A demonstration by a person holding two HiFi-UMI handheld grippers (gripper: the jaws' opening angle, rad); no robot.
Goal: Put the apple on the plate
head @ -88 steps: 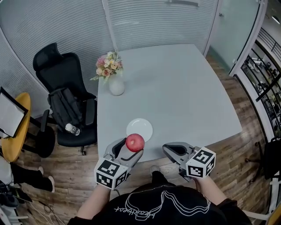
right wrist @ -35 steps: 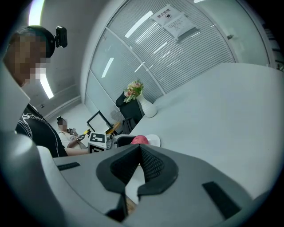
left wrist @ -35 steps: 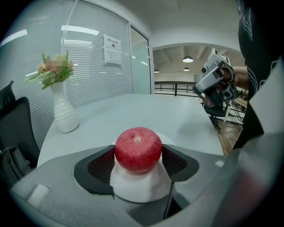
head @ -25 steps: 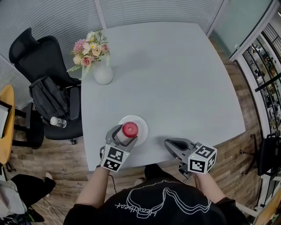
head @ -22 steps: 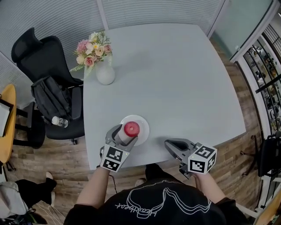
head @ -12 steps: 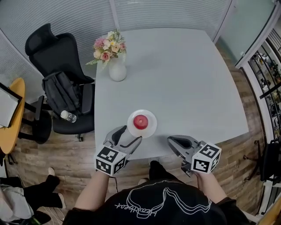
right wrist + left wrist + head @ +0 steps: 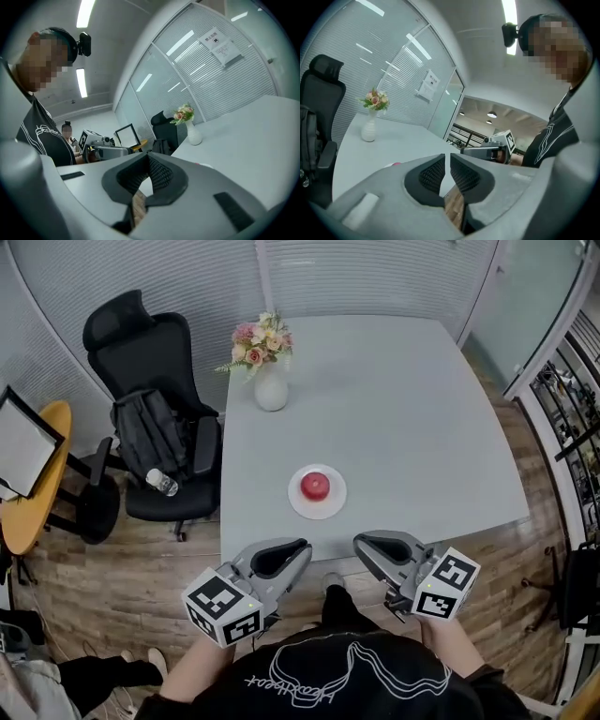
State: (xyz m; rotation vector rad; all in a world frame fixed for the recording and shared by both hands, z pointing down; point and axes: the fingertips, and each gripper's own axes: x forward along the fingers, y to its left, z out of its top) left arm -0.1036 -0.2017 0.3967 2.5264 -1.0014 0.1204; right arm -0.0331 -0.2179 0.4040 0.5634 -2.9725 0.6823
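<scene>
A red apple point(image 7: 315, 486) rests on the small white plate point(image 7: 332, 507) near the front edge of the grey table point(image 7: 403, 418). My left gripper point(image 7: 306, 547) hovers off the table's edge, short of the plate; its jaws are closing, with only a thin slit and nothing between them point(image 7: 447, 157). My right gripper point(image 7: 358, 542) is beside it, also off the edge, shut and empty point(image 7: 147, 157). In the left gripper view a sliver of the apple point(image 7: 396, 164) peeks over the jaw.
A white vase of flowers point(image 7: 270, 390) stands at the table's far left corner. Left of the table are a black office chair point(image 7: 141, 352) with a backpack point(image 7: 150, 442) and a bottle point(image 7: 161, 484), and a yellow round table point(image 7: 33, 493). Wooden floor point(image 7: 141, 568) lies under the grippers.
The left gripper let go of the apple on the plate, drew back past the table edge and closed its jaws. The right gripper also pulled back a little.
</scene>
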